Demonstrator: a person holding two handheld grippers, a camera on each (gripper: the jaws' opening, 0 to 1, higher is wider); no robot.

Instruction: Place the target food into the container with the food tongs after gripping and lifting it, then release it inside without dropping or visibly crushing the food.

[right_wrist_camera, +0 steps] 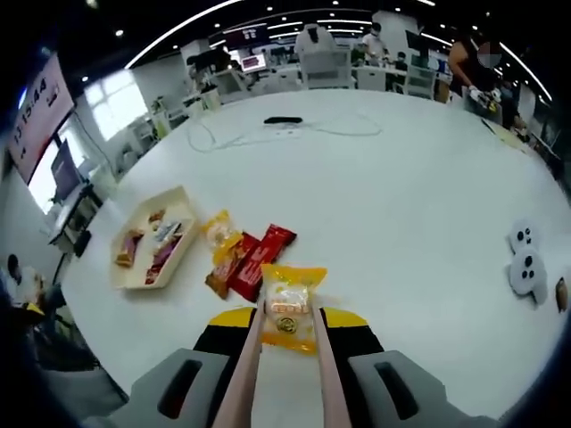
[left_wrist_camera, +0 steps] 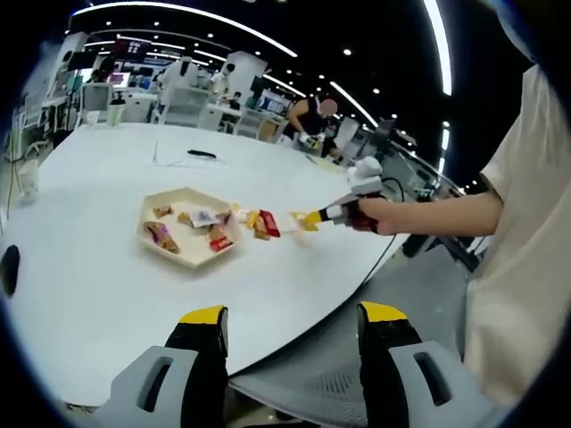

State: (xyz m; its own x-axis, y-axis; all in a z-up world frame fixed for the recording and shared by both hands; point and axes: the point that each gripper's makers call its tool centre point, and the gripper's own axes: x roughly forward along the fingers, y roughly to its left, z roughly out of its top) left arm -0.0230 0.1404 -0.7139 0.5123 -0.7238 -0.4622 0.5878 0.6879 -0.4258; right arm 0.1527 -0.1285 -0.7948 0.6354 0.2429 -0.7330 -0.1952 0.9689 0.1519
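Fingers of the right gripper [right_wrist_camera: 287,352] squeeze pink food tongs [right_wrist_camera: 284,374], whose tips pinch a yellow snack packet [right_wrist_camera: 288,308] above the white table [right_wrist_camera: 419,205]. Gripping looks done; carrying and release into the hexagonal tray [right_wrist_camera: 183,203] remain. Left gripper [left_wrist_camera: 292,332] fingers stand wide apart, holding nothing.

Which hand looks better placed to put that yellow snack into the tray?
The right claw: its tongs already straddle the yellow snack packet. The left claw hangs open at the table edge, far from the beige hexagonal tray.
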